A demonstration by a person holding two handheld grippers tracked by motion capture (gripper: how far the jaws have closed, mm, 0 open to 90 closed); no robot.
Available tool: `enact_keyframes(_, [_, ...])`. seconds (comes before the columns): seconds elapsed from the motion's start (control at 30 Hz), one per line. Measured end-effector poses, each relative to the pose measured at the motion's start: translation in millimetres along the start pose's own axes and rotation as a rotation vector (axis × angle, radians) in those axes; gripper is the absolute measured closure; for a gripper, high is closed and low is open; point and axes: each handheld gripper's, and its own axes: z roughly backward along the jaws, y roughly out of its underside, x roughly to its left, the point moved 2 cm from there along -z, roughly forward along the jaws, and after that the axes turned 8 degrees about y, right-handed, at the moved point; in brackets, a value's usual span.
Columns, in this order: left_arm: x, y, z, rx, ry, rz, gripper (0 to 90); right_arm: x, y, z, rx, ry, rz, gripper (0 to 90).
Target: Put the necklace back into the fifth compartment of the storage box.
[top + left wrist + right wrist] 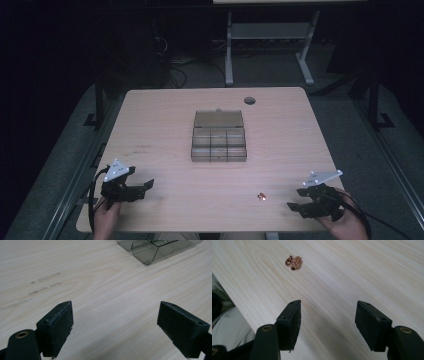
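**Right hand-held gripper nearest the small copper piece, jaws wide, nothing gripped**

The small copper-coloured piece (261, 196), a crumpled chain-like bit, is lying on the bare tabletop (175, 125) near the person's edge, right of centre. In the high view it is sitting just left of the right hand-held gripper (298, 200), slightly ahead of its tips. In the right gripper view the piece (294, 262) is showing up and to the left of the jaw line, not between the jaws, so the coming move is likely turning on a short shift toward that side plus a reach forward. The piece is a compact clump; no clear long axis is reading, so jaw turn probably matters little.

The right hand-held gripper (327, 323) is standing open, empty, pads apart over plain wood. It is held low, pointing left and forward across the tabletop.

The left hand-held gripper (145, 187) is well apart from the piece, at the near left edge. It is also open and empty (115, 326), aimed toward the clear compartment box (155, 250).

The box (219, 142) is sitting mid-tabletop with its lid open, well apart from both hands. The piece is lying between the box and the person, much nearer the right hand.
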Motion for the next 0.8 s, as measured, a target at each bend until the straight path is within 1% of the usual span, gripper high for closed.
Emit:
enact_keyframes(0.1, [-1.0,0.3,-0.3,-0.005,0.0,0.009,13.1,0.9,-1.0,-0.7,0.002,-0.005,0.01,37.0])
enact_keyframes(0.2, [-1.9,0.6,0.4,-0.006,0.002,0.0,13.1,2.3,-1.5,-1.4,0.006,-0.006,0.013,37.1])
enact_keyframes(0.3, [-1.8,1.0,-0.1,-0.003,0.006,0.007,13.1,4.5,-3.0,-2.1,0.012,-0.005,0.021,37.1])
enact_keyframes(0.43, [-1.8,0.2,0.3,-0.006,0.007,0.006,13.1,8.6,-6.2,-4.4,0.019,-0.007,0.036,37.1])
enact_keyframes(0.5, [-2.4,0.4,0.0,-0.004,0.011,0.005,13.1,10.8,-7.9,-4.4,0.019,0.001,0.049,37.4])
enact_keyframes(0.53, [-2.7,0.3,0.1,-0.004,0.011,0.005,13.1,12.3,-9.3,-4.1,0.01,0.007,0.057,37.9])
enact_keyframes(0.57, [-2.7,0.3,0.1,-0.004,0.011,0.005,13.1,12.3,-9.3,-4.1,0.01,0.007,0.057,37.9])
enact_keyframes(0.63, [-2.8,0.0,0.0,-0.004,0.011,0.0,13.1,14.7,-13.4,-3.8,0.001,0.002,0.067,38.7])
enact_keyframes(0.8, [-2.8,-0.1,-1.0,0.003,0.013,-0.004,13.1,18.6,-18.5,-6.8,0.015,-0.006,0.082,40.1])
